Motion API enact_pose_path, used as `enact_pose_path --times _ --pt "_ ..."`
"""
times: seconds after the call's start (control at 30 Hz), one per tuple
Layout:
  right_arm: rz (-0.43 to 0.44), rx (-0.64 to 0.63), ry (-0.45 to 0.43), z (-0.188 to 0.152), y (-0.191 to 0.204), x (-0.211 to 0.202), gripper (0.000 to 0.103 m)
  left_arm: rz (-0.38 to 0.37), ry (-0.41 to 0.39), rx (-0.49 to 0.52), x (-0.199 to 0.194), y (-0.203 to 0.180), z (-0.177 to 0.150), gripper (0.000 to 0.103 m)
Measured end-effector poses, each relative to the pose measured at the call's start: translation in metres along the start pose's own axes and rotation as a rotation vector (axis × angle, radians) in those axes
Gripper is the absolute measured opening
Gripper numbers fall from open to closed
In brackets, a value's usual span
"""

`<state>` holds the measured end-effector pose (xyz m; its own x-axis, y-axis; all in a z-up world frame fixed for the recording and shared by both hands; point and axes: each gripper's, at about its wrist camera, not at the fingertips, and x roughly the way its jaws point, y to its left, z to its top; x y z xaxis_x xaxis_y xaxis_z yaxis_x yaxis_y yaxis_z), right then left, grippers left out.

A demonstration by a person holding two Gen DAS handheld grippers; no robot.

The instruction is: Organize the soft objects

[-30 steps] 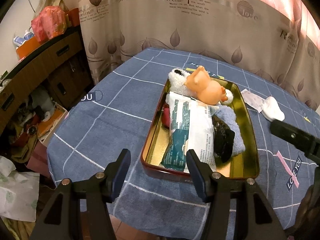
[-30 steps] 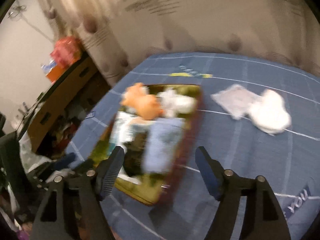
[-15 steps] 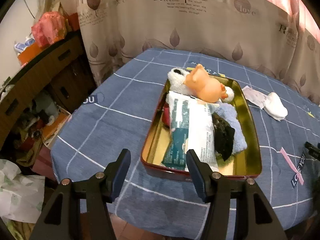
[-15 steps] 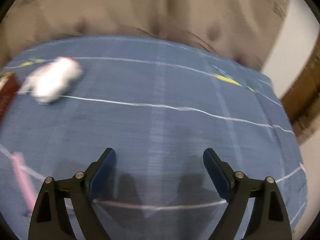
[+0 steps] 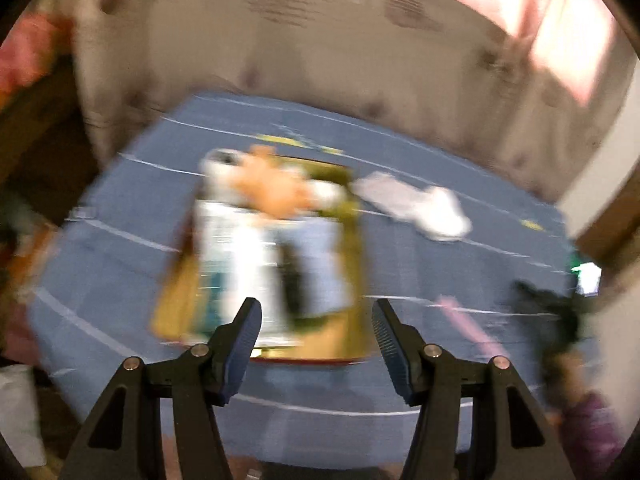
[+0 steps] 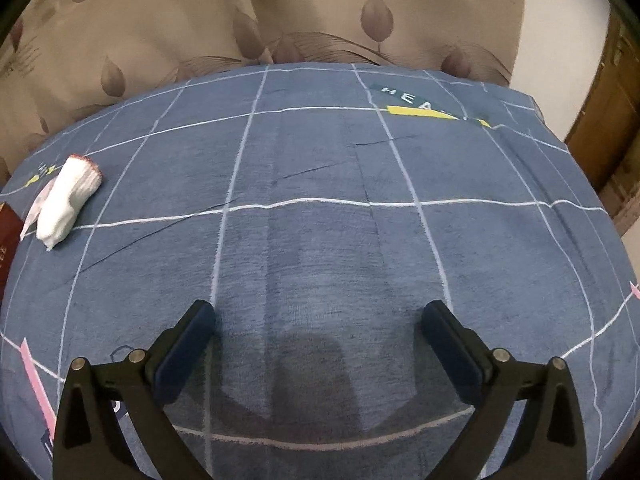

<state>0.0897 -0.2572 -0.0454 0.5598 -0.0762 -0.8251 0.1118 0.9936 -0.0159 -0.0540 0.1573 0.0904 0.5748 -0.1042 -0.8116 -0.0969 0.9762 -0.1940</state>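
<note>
Your right gripper [image 6: 320, 344] spreading wide, empty; white glove [image 6: 66, 204] lying far left, long axis probably angling away. Left gripper [image 5: 316, 336] part-open, empty.

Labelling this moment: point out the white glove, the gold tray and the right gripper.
white glove [image 6: 66, 200]: right wrist view, middle of its knitted body.
gold tray [image 5: 354, 248]: left wrist view, blurred right wall.
right gripper [image 6: 320, 340]: right wrist view, midway between open fingertips.

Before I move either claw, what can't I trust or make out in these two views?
- Left wrist view: motion blur smears the gold metal tray and its contents; package print is unreadable.
- Right wrist view: the tray's dark red wall is cut off by the left edge.
- The flat white packet is mostly hidden behind the white knitted glove.
</note>
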Motion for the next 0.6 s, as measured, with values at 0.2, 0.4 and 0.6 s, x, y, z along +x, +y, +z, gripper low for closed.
enact_pose_path --times 0.2,0.4,0.6 --pt "0.06 -0.045 -0.02 -0.002 0.004 -0.003 0.103 -0.301 0.188 -0.09 0.044 -0.06 0.052 0.06" --pt "0.136 -0.04 -0.071 -0.005 0.002 -0.015 0.103 -0.233 0.234 -0.105 0.098 -0.112 0.101 0.062" --pt "0.199 -0.046 -0.122 -0.008 0.0 -0.025 0.103 -0.13 0.333 -0.212 0.173 -0.112 0.127 0.062"
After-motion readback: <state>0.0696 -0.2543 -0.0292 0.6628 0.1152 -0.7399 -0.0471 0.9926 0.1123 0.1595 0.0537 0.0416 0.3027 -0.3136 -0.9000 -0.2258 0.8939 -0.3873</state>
